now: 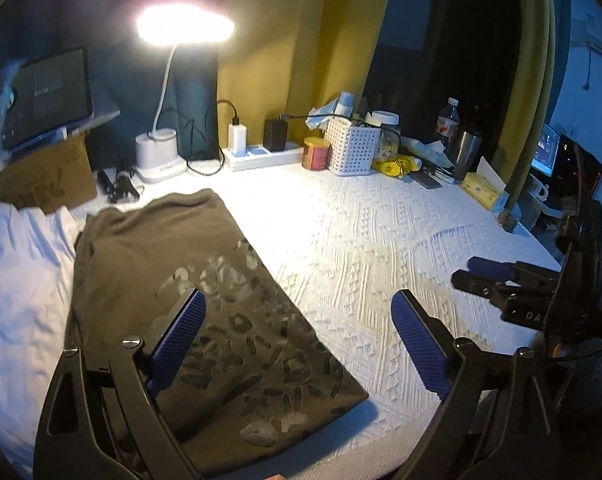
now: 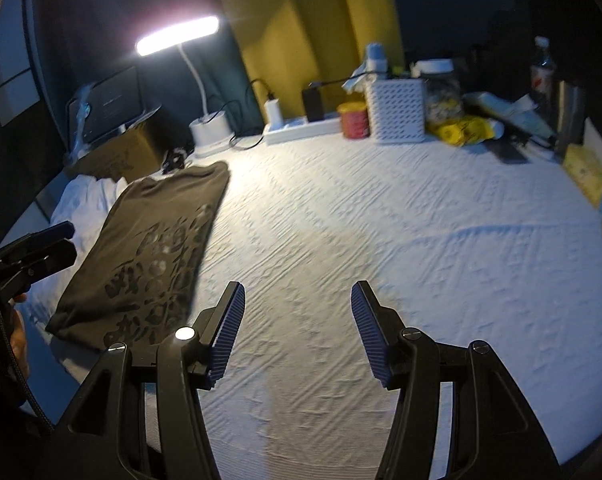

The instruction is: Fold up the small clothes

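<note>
The olive shirt lies folded into a long narrow rectangle on the white textured cover, toward the table's left side, beside a crumpled white garment at about nine o'clock of it. In the left wrist view its long axis runs from roughly five o'clock up to eleven o'clock, the far end pointing at the desk lamp, the printed face upward. It probably sits there so the broad middle of the cover stays free as working space.

The left gripper hangs low over the shirt's near end, fingers spread wide and holding nothing, one blue pad above the print, the other over bare cover. The right gripper hovers over bare cover at three o'clock of the shirt, fingers likewise spread and empty. That view is somewhat smeared, so whether it is well clear of the cloth is hard to judge.
</note>
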A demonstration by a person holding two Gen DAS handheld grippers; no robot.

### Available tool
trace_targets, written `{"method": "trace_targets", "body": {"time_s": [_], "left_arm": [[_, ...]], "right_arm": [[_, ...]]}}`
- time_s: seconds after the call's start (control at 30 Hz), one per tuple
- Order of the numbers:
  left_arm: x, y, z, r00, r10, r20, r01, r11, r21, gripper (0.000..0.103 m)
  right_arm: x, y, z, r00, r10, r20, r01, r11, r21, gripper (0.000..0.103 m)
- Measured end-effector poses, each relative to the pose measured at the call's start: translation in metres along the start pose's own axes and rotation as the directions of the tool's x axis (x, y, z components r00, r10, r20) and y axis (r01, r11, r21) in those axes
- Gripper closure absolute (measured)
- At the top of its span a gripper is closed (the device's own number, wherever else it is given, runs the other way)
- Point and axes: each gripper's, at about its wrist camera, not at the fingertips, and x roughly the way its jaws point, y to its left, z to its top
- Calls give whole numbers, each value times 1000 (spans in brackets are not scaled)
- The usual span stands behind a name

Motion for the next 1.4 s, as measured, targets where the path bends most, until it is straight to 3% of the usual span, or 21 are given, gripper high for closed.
{"method": "trace_targets", "body": {"time_s": [0.13, 0.23, 0.27, 0.5, 0.67, 0.83, 1.23, 1.4], "left_arm": [[-9, -10, 10, 999, 7, 44, -9, 1000, 29, 10], [-16, -18, 17, 997, 11, 77, -16, 998, 54, 8], [-17, -20, 19, 996, 13, 85, -19, 998, 62, 2], [-33, -32, 30, 987, -12, 159, -2, 996, 88, 1], [-52, -33, 37, 965, -13, 263, -11, 996, 89, 1], [-66, -34, 43, 940, 31, 339, -68, 993, 99, 1], [-94, -25, 50, 891, 91, 445, -140, 987, 80, 1], [-102, -18, 46, 878, 98, 469, -150, 986, 74, 1]], "right_arm": [[-13, -6, 7, 999, -33, 34, 33, 999, -2, 43], [-25, -11, 13, 996, -53, 67, 53, 999, 2, 31], [-29, -12, 15, 995, -57, 78, 57, 998, 3, 27], [-61, -10, 31, 982, -86, 168, 90, 996, -16, 26], [-85, -4, 40, 968, -97, 231, 107, 994, -31, 26], [-109, 3, 49, 949, -108, 297, 125, 991, -39, 26], [-152, 33, 57, 872, -204, 445, 252, 966, -51, 26], [-157, 42, 60, 861, -191, 472, 247, 967, -59, 26]]}}
